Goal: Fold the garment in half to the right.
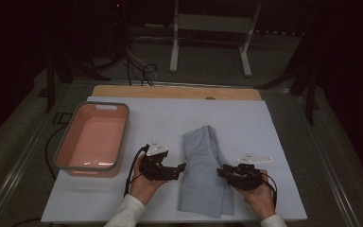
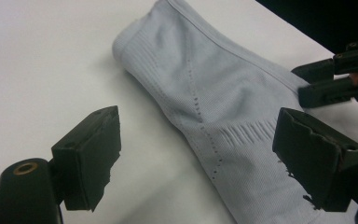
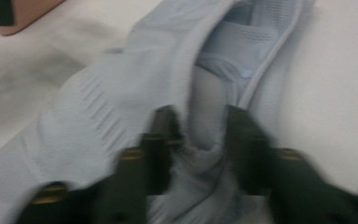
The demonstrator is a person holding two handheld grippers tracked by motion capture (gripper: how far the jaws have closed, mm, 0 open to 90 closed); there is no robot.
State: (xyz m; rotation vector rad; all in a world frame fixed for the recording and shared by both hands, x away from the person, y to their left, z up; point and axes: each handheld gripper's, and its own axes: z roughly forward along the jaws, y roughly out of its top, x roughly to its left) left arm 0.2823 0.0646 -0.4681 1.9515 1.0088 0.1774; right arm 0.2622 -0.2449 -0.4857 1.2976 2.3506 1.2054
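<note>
A folded pale blue-grey knit garment lies on the white table, right of centre and running from mid-table down to the near edge, its narrower end pointing toward the far edge. The left hand-held gripper sits just beside the garment's left margin, jaws pointing toward the cloth; in the left gripper view the left hand-held gripper stands wide open, one jaw over bare table, the other over the fabric, pads not pressing on anything. The same view shows ribbed bands and a dotted seam line across the cloth, and the other gripper's black jaws at the far right margin of the garment. The right hand-held gripper is at the garment's right margin near the near edge of the table, held in the person's right hand. In the right gripper view, which is motion-blurred, the right hand-held gripper has a bunched fold of the cloth pinched between its two jaws; the jaws stand narrow with fabric filling the gap. A pink tub with a grey rim stands near the left edge of the table, well apart from the garment. The person's left hand wraps the left gripper's body, a white sleeve at the near edge.
</note>
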